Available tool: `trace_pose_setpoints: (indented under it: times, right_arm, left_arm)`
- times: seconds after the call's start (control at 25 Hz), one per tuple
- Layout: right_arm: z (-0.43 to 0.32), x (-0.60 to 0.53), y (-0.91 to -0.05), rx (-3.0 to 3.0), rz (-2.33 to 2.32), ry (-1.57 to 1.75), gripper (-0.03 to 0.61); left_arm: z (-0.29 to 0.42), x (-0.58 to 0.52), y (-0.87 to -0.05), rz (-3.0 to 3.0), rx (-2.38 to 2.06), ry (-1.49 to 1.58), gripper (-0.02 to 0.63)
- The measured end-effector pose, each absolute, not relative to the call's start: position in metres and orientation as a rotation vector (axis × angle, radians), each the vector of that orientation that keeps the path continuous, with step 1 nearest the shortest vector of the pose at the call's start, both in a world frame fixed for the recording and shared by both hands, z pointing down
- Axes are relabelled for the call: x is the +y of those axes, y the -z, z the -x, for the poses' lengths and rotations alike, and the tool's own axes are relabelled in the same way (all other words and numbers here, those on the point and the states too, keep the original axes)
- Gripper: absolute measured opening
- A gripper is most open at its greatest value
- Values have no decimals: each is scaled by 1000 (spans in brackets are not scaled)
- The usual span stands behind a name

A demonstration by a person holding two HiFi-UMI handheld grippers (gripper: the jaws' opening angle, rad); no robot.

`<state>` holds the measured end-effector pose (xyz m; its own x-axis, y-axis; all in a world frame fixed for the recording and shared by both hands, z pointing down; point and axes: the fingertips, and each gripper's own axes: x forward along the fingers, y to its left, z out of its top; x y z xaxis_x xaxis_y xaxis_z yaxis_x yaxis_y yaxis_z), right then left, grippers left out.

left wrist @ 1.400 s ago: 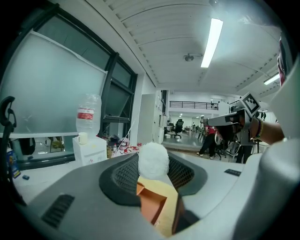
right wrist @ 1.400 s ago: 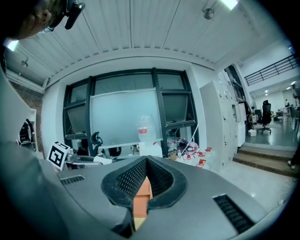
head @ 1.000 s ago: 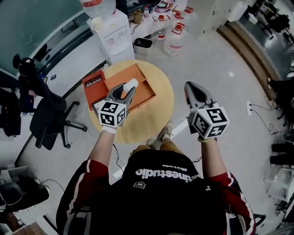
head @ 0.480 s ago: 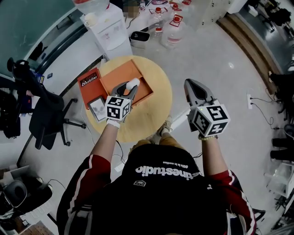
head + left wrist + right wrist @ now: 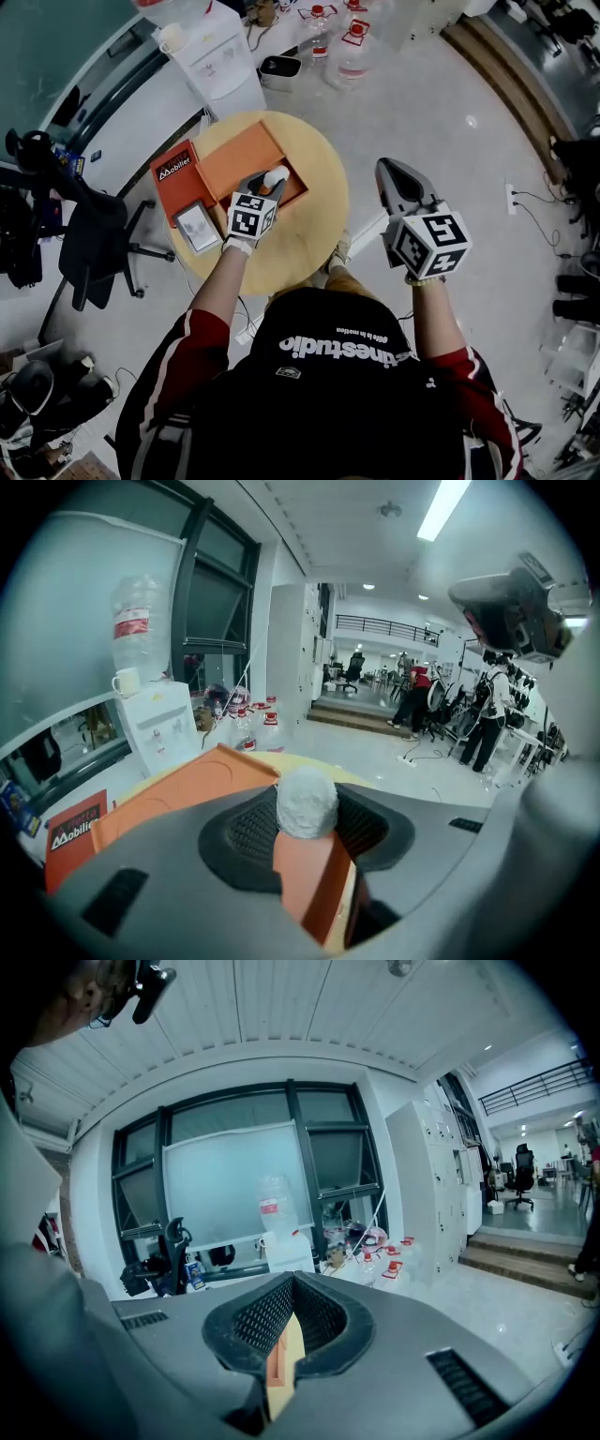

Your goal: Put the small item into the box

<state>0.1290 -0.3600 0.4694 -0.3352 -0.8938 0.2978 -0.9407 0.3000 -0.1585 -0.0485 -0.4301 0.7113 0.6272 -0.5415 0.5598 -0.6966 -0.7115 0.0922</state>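
Left gripper jaws are gripping a white ball and hovering over the orange box on the round table. Right gripper jaws are sitting together, empty, beside the table.

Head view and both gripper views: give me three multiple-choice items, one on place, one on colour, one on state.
1. Where is the white ball? A on the floor; B in the left tongs, over the box; C on the chair.
2. What colour is the box? A blue; B green; C orange.
3. How are the right tongs? A shut, empty; B wide open; C gripping a bottle.
Answers: 1 B, the tongs press on it; 2 C, orange from above; 3 A, jaws meet, nothing between.
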Motion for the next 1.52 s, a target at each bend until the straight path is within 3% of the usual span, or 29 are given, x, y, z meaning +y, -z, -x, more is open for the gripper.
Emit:
trace_pose_setpoints:
  times: [0.6, 1.52]
  right_arm:
    - [-152, -376, -486, -2366, -1716, -503, 28]
    - [-147, -377, -490, -2384, -1659, -516, 28]
  left_arm:
    - [41, -449, -785, -2426, -979, -939, 173]
    - [35, -448, -778, -2414, -1001, -897, 190]
